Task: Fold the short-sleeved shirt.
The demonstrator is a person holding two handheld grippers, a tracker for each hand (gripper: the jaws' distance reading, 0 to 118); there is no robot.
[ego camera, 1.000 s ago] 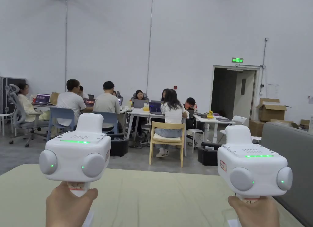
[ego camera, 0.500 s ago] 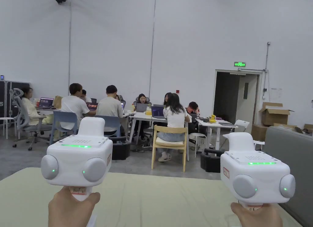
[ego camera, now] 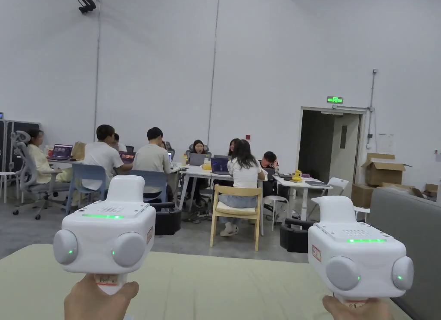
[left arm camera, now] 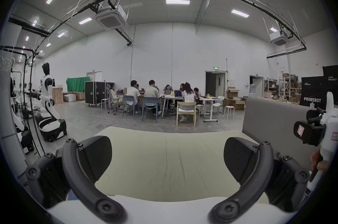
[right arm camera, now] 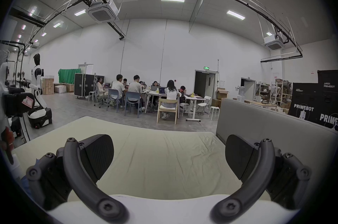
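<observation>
On the pale table both tongs, left and right, hover with jaws wide apart, gripping nothing.

pale yellow sheet; white gripper

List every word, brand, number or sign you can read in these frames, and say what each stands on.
"PRIMEBOT": white letters on the black boards at the right, printed more than once.
Small line above it on the boards: too small to read.
Green sign over the doorway: too small to read.
Sticker on the side of the right gripper: blurred, unreadable.
</observation>
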